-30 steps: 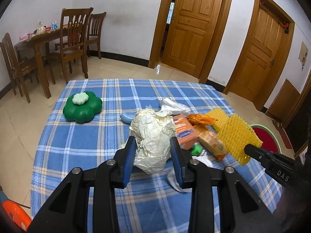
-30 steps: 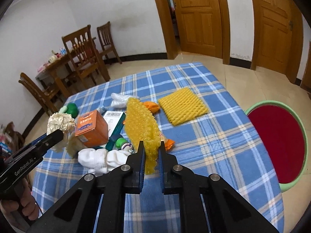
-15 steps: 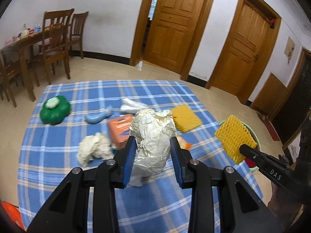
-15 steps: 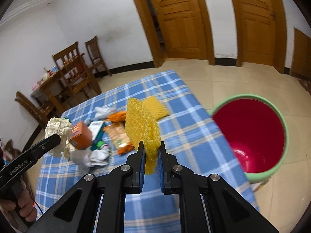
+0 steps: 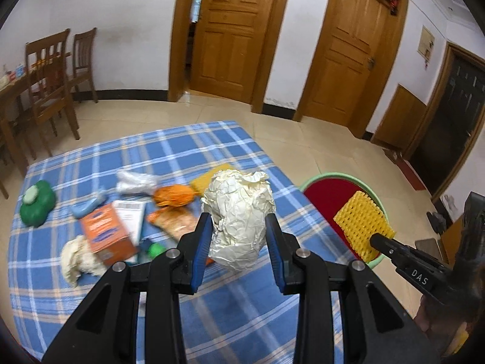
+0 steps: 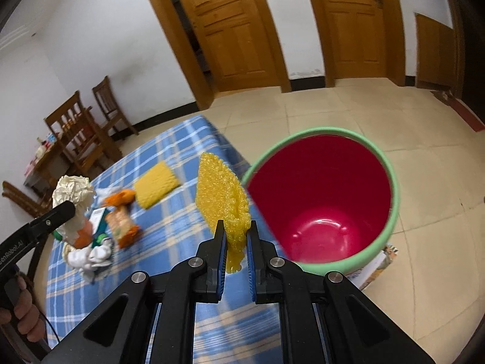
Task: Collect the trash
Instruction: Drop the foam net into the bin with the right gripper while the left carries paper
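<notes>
My left gripper (image 5: 238, 227) is shut on a crumpled cream paper ball (image 5: 241, 212) and holds it in the air above the blue plaid table (image 5: 169, 148); the ball also shows in the right wrist view (image 6: 72, 191). My right gripper (image 6: 236, 236) is shut on a yellow foam net (image 6: 222, 194), seen from the left wrist view (image 5: 362, 224) too, beside the rim of the green bin with a red inside (image 6: 321, 191). The bin (image 5: 321, 182) stands on the floor off the table's right edge.
On the table lie a second yellow foam net (image 6: 156, 183), an orange box (image 5: 106, 233), an orange snack bag (image 5: 174, 195), white tissue (image 5: 77, 257), a blue item (image 5: 86, 207) and a green flower-shaped object (image 5: 36, 204). Wooden chairs (image 5: 51, 82) and doors (image 5: 230, 30) stand behind.
Both grippers have swung right toward the bin with their loads. The bin now fills the right wrist view, and the foam net is at its rim.
</notes>
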